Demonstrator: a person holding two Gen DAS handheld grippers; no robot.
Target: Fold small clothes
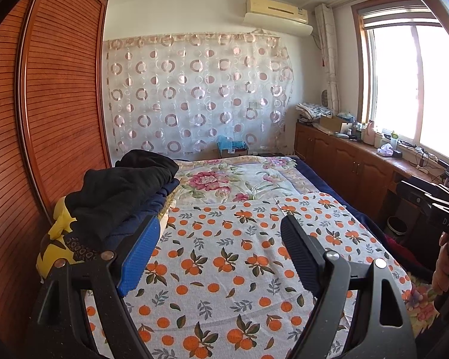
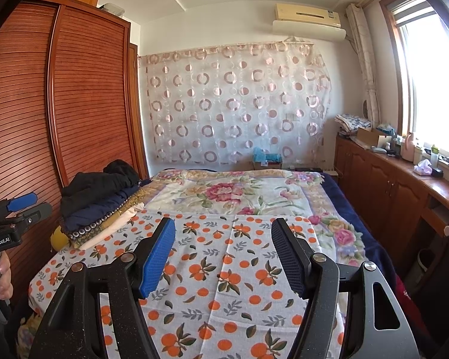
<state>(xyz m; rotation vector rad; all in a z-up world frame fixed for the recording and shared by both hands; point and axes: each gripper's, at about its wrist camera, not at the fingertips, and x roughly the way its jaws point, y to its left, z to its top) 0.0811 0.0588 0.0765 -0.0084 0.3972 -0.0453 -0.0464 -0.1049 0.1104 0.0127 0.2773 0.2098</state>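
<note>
Both my grippers hover over the bed with nothing in them: left gripper point(image 1: 221, 233) jaws apart, right gripper point(image 2: 223, 236) jaws apart too. The clothes pile point(image 1: 125, 191) sits stacked by the wardrobe point(image 1: 45, 89), beside the orange-print cloth point(image 1: 224, 269).

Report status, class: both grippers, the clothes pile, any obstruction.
Left gripper open, empty. Right gripper open, empty. Clothes pile untouched beside wardrobe. Orange-print cloth flat, nothing blocking.
</note>
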